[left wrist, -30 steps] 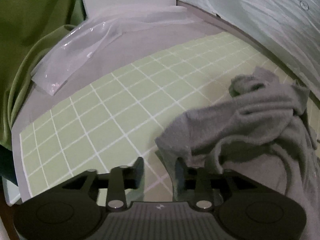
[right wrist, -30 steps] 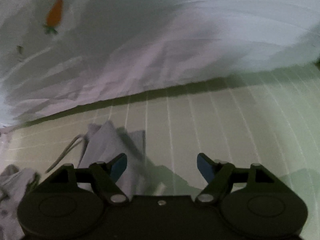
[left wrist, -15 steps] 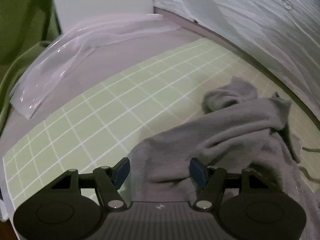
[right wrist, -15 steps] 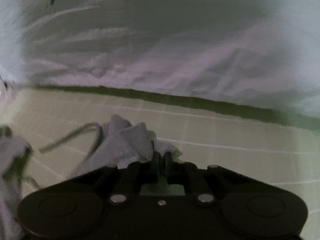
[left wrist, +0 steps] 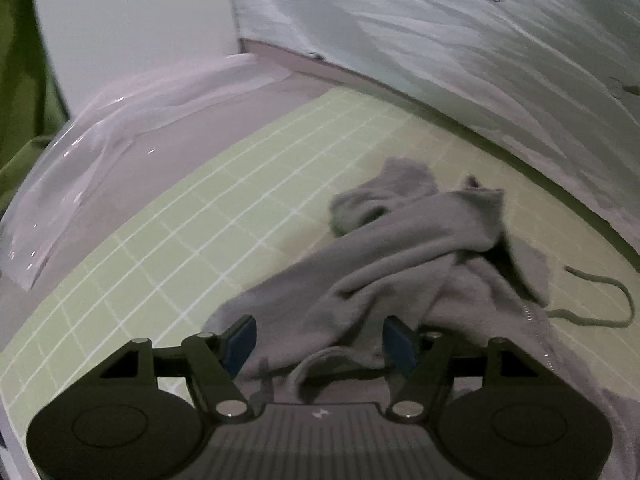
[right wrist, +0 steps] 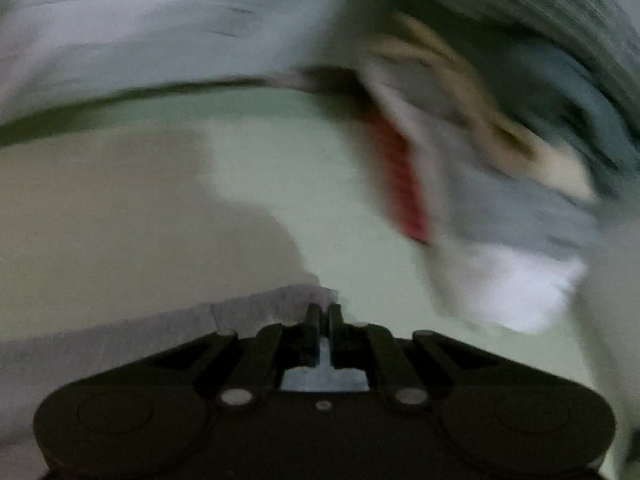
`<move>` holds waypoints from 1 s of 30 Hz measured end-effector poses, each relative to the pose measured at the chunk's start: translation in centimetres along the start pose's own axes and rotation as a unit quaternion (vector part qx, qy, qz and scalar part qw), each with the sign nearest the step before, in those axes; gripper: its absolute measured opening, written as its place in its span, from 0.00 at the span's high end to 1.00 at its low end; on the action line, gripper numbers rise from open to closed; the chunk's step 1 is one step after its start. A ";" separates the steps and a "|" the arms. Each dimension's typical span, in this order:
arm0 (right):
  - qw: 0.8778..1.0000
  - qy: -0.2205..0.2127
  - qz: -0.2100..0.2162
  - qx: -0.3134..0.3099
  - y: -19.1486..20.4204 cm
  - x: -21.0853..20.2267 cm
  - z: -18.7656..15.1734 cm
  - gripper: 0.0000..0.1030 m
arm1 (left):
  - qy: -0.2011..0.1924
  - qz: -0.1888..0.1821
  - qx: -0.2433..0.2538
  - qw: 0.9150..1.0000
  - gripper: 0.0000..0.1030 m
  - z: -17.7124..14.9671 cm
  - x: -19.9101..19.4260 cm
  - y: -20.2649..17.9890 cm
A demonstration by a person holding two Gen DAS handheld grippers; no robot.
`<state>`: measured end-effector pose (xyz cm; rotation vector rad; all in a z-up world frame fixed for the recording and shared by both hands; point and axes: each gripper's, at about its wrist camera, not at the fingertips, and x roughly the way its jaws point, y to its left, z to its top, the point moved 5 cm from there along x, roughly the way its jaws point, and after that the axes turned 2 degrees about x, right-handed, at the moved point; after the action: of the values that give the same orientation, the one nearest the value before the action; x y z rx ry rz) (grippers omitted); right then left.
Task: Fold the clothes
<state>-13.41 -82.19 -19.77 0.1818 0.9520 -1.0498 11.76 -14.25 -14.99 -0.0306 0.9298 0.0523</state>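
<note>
A crumpled grey garment [left wrist: 420,248] with a loose drawstring [left wrist: 592,320] lies on the green grid mat [left wrist: 200,220]. My left gripper [left wrist: 320,340] hovers over the garment's near part. Its jaws are opening, and the blue pads stand apart with cloth lying below them, not pinched. In the blurred right wrist view, my right gripper [right wrist: 324,316] is shut on an edge of the grey garment [right wrist: 160,332]. That edge stretches taut away to the left over the mat [right wrist: 280,180].
A clear plastic bag [left wrist: 100,152] lies on the table left of the mat. A pale wrinkled sheet [left wrist: 440,40] rises behind the mat. Green cloth [left wrist: 20,80] hangs at far left. A blurred pile of clothes [right wrist: 500,200], white, blue and red, sits right of my right gripper.
My left gripper let go of the garment's corner, opened and shifted over the cloth. My right gripper shut on the garment's edge and swung fast to the right, pulling it out.
</note>
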 end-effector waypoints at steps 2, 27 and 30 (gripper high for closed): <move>1.000 0.011 -0.014 0.015 -1.9 0.4 -0.7 0.96 | -0.008 -0.007 0.017 1.000 0.29 0.3 -0.1 -0.9; 0.977 -0.004 0.203 -0.060 16.5 -10.5 -5.2 0.31 | -0.049 -0.076 0.022 0.996 0.18 4.0 2.0 -1.7; 0.978 0.000 0.202 -0.044 16.4 -10.9 -5.6 0.30 | -0.049 -0.106 0.037 0.992 0.18 4.4 2.4 -3.7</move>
<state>-5.25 -63.49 -19.93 0.2882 0.9128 -0.6316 16.89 -17.64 -14.29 -0.0565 0.8249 -0.1764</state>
